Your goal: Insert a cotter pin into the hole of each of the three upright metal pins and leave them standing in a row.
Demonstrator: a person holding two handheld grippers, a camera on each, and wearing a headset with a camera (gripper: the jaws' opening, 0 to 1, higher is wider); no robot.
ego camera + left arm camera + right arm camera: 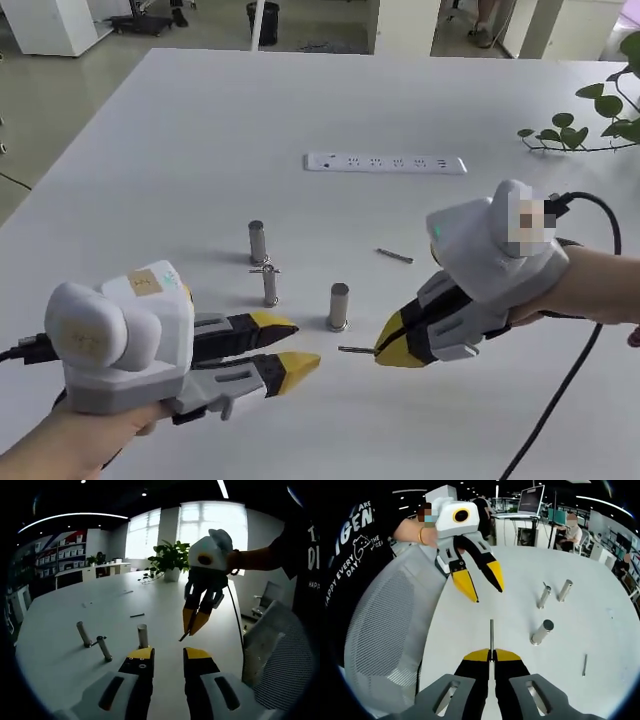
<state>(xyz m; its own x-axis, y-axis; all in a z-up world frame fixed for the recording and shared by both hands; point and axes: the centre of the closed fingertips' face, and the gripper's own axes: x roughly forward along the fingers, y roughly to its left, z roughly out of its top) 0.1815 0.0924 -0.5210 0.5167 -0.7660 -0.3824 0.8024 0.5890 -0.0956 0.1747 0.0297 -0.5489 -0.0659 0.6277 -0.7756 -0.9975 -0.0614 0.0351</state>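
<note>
Right claw (382,352) clenched on cotter pin (355,350) | left claw (305,342) released, empty | middle metal pin (269,285) pinned

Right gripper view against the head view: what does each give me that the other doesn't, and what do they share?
Right gripper view: the mesh chair back and a monitor on a far desk. Head view: the power strip and a plant at the right edge. Both: the right tongs shut on a cotter pin, the open left tongs, three upright metal pins, the middle pin already cross-pinned, and a loose cotter pin on the table.
</note>
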